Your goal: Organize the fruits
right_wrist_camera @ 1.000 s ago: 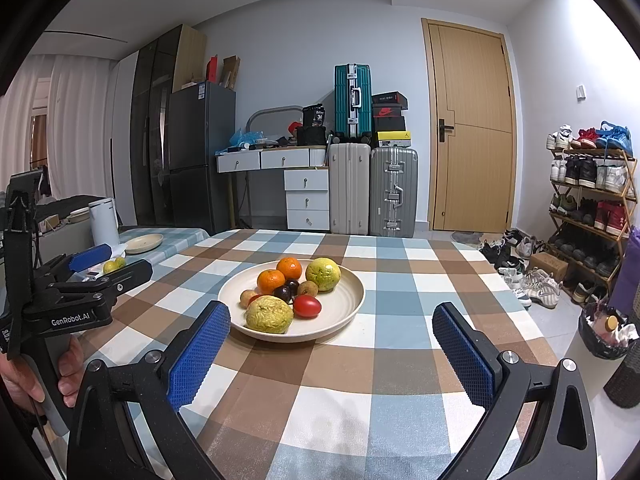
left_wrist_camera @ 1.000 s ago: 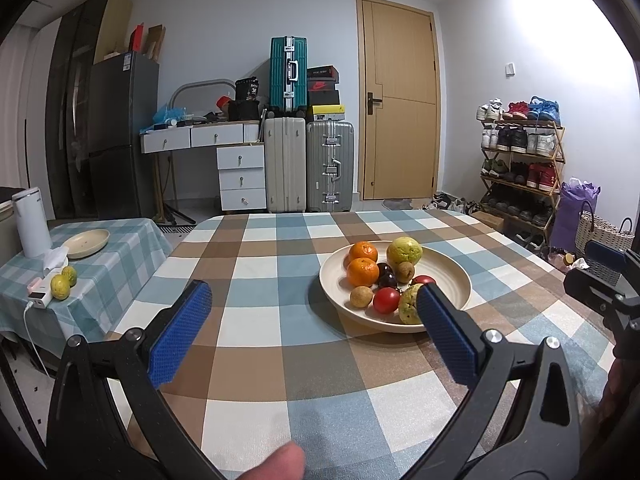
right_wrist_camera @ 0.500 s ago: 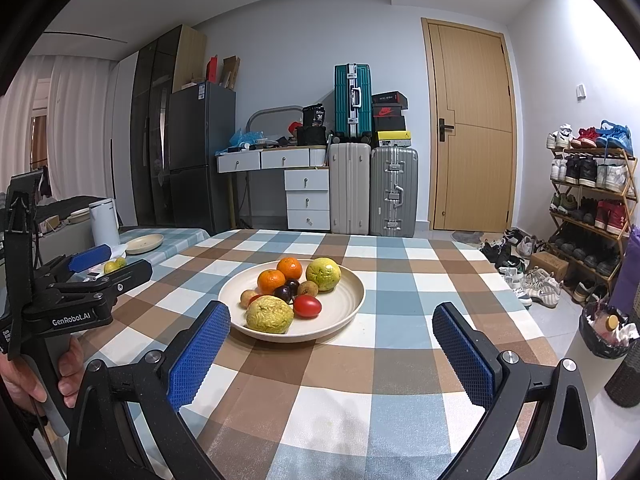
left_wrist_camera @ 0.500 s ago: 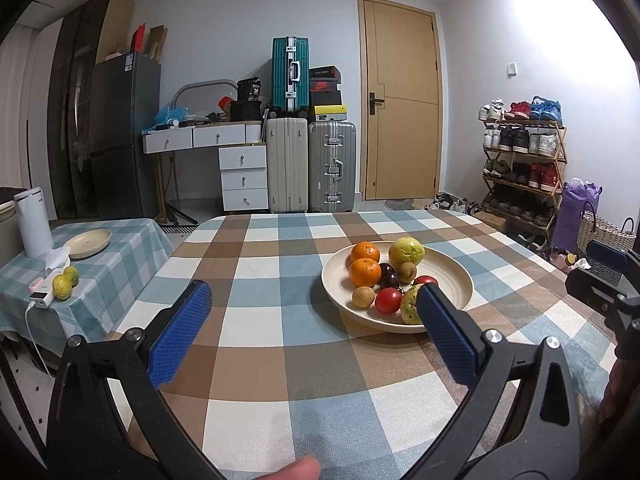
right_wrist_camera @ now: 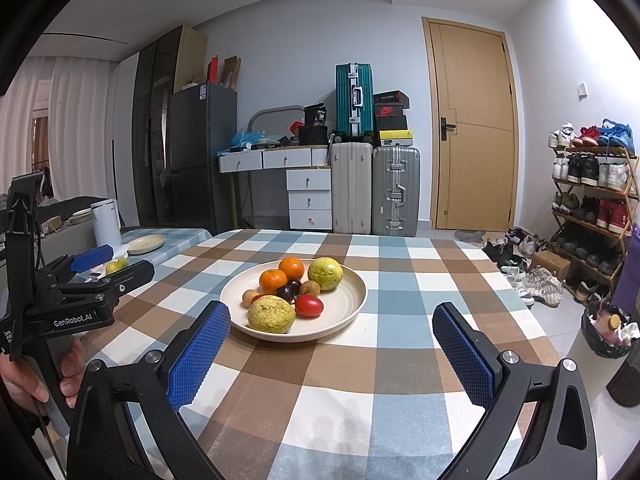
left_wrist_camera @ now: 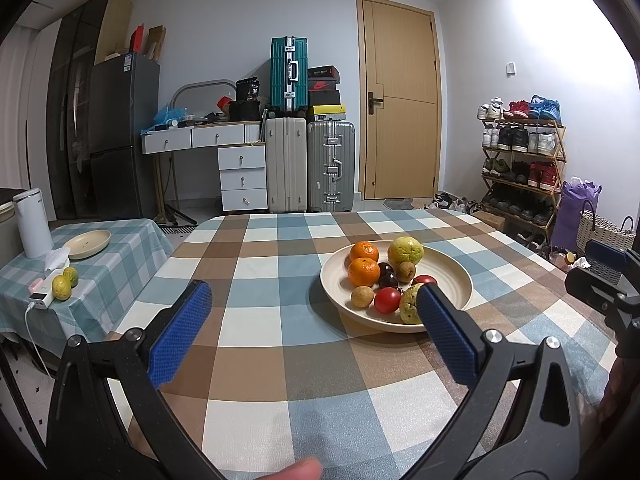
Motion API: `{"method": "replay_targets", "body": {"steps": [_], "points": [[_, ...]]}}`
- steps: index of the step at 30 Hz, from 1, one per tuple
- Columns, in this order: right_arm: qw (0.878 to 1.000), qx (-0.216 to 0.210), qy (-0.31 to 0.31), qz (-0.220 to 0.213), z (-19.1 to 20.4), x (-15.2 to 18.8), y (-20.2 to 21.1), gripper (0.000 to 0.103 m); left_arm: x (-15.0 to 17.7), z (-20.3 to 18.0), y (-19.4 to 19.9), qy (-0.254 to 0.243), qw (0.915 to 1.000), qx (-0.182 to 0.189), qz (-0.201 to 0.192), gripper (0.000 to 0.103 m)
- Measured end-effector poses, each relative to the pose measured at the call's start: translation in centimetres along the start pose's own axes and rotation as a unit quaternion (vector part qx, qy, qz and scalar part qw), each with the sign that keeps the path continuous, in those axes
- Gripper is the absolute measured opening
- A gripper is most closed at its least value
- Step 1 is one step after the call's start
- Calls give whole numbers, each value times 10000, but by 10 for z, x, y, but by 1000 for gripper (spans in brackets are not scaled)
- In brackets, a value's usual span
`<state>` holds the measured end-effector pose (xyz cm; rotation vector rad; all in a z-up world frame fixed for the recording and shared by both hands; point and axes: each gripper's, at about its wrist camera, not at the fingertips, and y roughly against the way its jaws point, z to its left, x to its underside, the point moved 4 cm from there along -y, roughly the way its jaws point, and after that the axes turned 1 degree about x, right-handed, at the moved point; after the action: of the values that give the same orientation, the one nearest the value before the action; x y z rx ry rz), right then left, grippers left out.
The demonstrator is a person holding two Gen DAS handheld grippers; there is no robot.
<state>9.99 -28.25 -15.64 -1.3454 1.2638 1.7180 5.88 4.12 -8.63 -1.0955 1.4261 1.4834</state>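
A cream plate (left_wrist_camera: pixel 448 276) (right_wrist_camera: pixel 352 300) sits on the checked table and holds two oranges (left_wrist_camera: pixel 363 271) (right_wrist_camera: pixel 273 281), two yellow-green guavas (left_wrist_camera: pixel 405 251) (right_wrist_camera: pixel 271 314), a red tomato (left_wrist_camera: pixel 387 300) (right_wrist_camera: pixel 309 305), dark plums (right_wrist_camera: pixel 289 290) and small brown fruits. My left gripper (left_wrist_camera: pixel 316 320) is open and empty, near side of the plate and to its left. My right gripper (right_wrist_camera: pixel 332 344) is open and empty, just in front of the plate. The left gripper also shows in the right wrist view (right_wrist_camera: pixel 108 264).
A side table at left carries an empty cream plate (left_wrist_camera: pixel 87 243), two yellow-green fruits (left_wrist_camera: pixel 64 284), a white kettle (left_wrist_camera: pixel 33 222) and a charger. Suitcases, drawers, a fridge and a shoe rack (left_wrist_camera: pixel 520 168) stand behind.
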Motion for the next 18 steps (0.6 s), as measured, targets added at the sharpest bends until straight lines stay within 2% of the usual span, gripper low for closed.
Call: {"method": "replay_targets", "body": {"steps": [18], "points": [[10000,-1,-4,0,-1,0,0,103,-1,-3,-1,-23,10000,48,-9,102]]}}
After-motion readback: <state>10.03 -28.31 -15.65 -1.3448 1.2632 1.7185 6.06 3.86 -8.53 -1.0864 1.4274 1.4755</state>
